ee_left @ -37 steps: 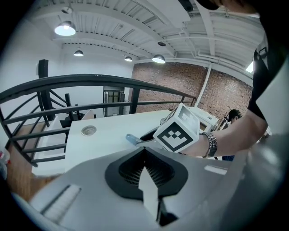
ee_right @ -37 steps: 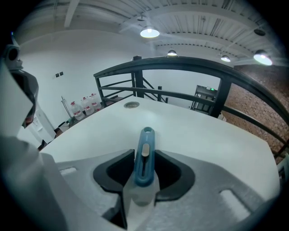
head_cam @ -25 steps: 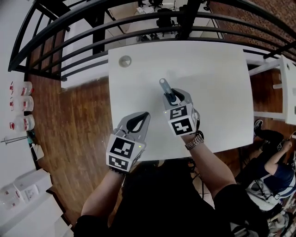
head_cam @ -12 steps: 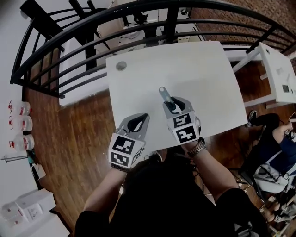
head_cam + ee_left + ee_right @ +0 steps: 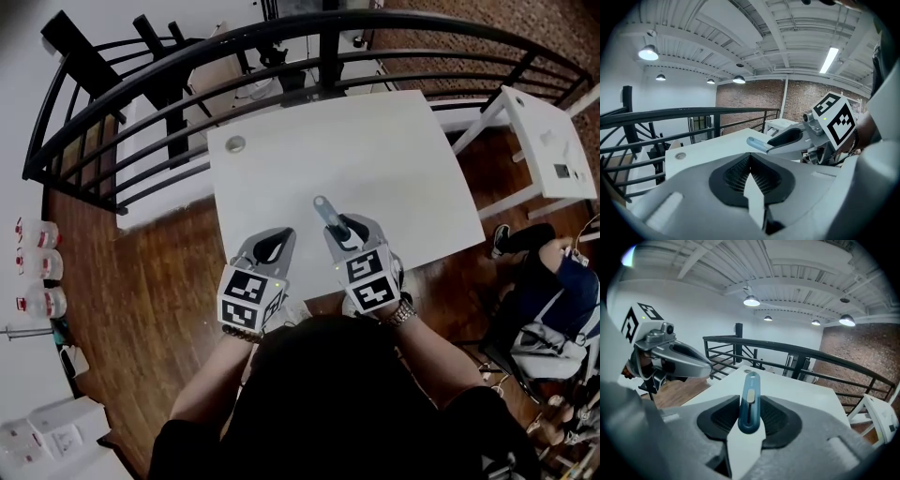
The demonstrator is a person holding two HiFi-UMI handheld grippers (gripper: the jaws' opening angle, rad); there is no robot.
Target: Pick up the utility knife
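A blue utility knife [image 5: 749,401] with a pale slider stands clamped between the jaws of my right gripper [image 5: 749,420], its rounded end sticking out ahead. In the head view the knife [image 5: 325,212] juts from the right gripper [image 5: 341,230] above the near part of the white table [image 5: 375,159]. My left gripper [image 5: 267,246] hangs beside it at the table's near left corner, jaws shut with nothing between them. From the left gripper view, the left gripper [image 5: 751,180] shows its pads pressed together, and the knife [image 5: 757,144] shows to the right in the other gripper.
A round grey cap [image 5: 234,143] sits in the table's far left corner. A black metal railing [image 5: 187,84] curves behind the table. A second white table [image 5: 548,141] stands at right, with a seated person [image 5: 553,309] below it. Bottles [image 5: 37,267] line the left wall.
Both grippers have risen and drawn back toward me, the right one carrying the knife off the table. The table now looks farther below.
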